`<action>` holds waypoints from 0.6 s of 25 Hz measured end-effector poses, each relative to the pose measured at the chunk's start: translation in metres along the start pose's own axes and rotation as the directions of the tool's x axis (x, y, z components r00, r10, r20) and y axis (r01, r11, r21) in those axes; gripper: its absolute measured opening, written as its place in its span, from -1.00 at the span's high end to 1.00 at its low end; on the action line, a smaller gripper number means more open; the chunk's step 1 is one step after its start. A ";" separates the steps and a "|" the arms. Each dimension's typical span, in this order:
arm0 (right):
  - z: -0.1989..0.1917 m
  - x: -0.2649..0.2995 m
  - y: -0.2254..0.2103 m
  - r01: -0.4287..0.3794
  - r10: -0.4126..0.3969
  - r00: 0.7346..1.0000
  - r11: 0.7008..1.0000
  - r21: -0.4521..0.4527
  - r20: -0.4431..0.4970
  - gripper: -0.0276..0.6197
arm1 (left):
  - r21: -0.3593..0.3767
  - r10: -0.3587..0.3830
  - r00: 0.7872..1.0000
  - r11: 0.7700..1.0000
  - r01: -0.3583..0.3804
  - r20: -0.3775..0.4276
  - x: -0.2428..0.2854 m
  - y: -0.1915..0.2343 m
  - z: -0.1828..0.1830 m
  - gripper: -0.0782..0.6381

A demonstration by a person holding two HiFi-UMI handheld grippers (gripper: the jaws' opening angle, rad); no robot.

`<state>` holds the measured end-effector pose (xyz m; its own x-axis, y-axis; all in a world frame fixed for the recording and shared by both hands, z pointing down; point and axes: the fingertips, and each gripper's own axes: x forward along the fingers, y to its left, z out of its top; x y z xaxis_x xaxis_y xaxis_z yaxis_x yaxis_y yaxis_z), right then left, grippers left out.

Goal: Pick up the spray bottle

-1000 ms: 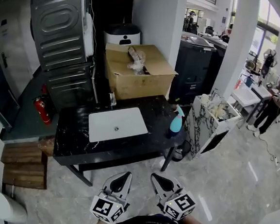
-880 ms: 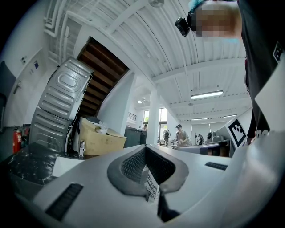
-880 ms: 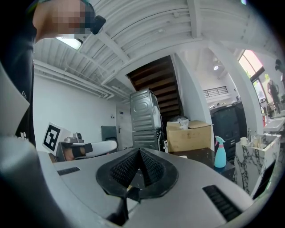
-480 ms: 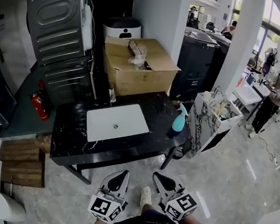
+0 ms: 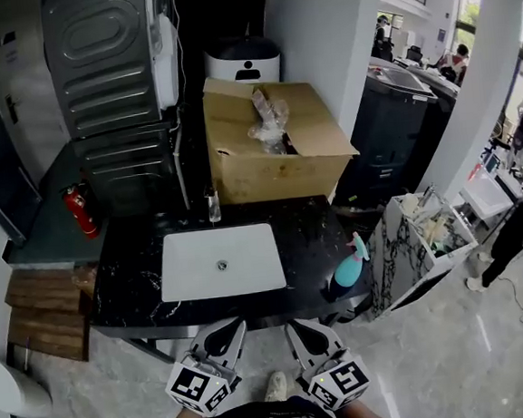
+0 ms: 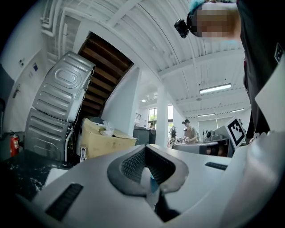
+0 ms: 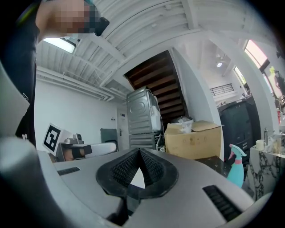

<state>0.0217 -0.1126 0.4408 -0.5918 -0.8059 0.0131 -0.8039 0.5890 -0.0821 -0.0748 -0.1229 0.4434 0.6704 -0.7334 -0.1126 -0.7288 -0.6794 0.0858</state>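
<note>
The spray bottle (image 5: 347,270), teal with a pink collar, stands upright at the right end of the black marble counter (image 5: 132,288). It also shows at the far right of the right gripper view, as the spray bottle (image 7: 236,167). Both grippers are low in the head view, just before the counter's front edge and side by side. My left gripper (image 5: 226,327) is shut with nothing in it, its tips meeting in its own view (image 6: 144,149). My right gripper (image 5: 295,324) is shut and empty too (image 7: 139,151). The bottle is ahead and to the right of the right gripper, well apart from it.
A white sink basin (image 5: 221,262) is set in the counter, with a small tap (image 5: 213,206) behind it. A cardboard box (image 5: 269,144) sits at the back. A marble-patterned cabinet (image 5: 419,244) stands right of the bottle. A fire extinguisher (image 5: 80,210) and a grey metal appliance (image 5: 104,72) are at left.
Both grippers and the head view have advanced toward the counter; its front edge now lies just beyond the jaw tips and the bottle appears nearer. The jaws stayed shut.
</note>
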 end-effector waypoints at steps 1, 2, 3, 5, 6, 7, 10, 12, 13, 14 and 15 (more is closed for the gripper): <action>0.003 0.008 -0.012 -0.010 0.010 1.000 1.000 0.001 0.003 0.80 | 0.004 0.003 1.000 1.000 -0.003 0.002 0.015 0.004 0.001 0.74; 0.006 0.016 -0.024 -0.019 0.019 1.000 1.000 0.004 0.006 0.80 | 0.007 0.009 1.000 1.000 -0.009 0.003 0.031 0.008 0.002 0.74; 0.009 0.023 -0.035 -0.027 0.027 1.000 1.000 0.009 0.011 0.80 | 0.010 0.013 1.000 1.000 -0.013 0.003 0.046 0.012 0.003 0.74; 0.013 0.034 -0.056 -0.041 0.041 0.999 0.999 0.015 0.015 0.80 | 0.016 0.016 1.000 1.000 -0.016 0.002 0.073 0.016 0.003 0.74; 0.014 0.037 -0.066 -0.048 0.048 0.999 0.999 0.019 0.015 0.80 | 0.018 0.017 1.000 1.000 -0.017 0.002 0.085 0.018 0.003 0.74; 0.014 0.041 -0.075 -0.053 0.053 0.998 0.998 0.022 0.015 0.80 | 0.021 0.018 1.000 1.000 -0.018 0.003 0.095 0.018 0.003 0.74; 0.016 0.053 -0.097 -0.056 0.055 0.998 0.998 0.030 0.016 0.80 | 0.029 0.012 1.000 1.000 -0.012 -0.007 0.118 0.021 0.002 0.74; 0.019 0.059 -0.106 -0.049 0.048 0.999 0.998 0.039 0.016 0.80 | 0.031 0.003 1.000 1.000 -0.003 -0.023 0.128 0.024 0.001 0.74; 0.019 0.062 -0.109 -0.045 0.044 0.999 0.998 0.042 0.017 0.80 | 0.028 -0.001 1.000 1.000 0.002 -0.028 0.132 0.026 0.000 0.74; 0.020 0.066 -0.112 -0.041 0.040 0.999 0.998 0.045 0.017 0.80 | 0.025 -0.006 1.000 1.000 0.007 -0.030 0.136 0.029 0.000 0.74; 0.021 0.069 -0.114 -0.036 0.035 0.999 0.998 0.046 0.019 0.80 | 0.024 -0.013 0.999 1.000 0.013 -0.031 0.139 0.032 0.000 0.74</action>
<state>0.0738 -0.2373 0.4300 -0.6184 -0.7858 -0.0087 -0.7787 0.6142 -0.1281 -0.0043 -0.2466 0.4301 0.6837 -0.7251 -0.0826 -0.7228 -0.6884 0.0603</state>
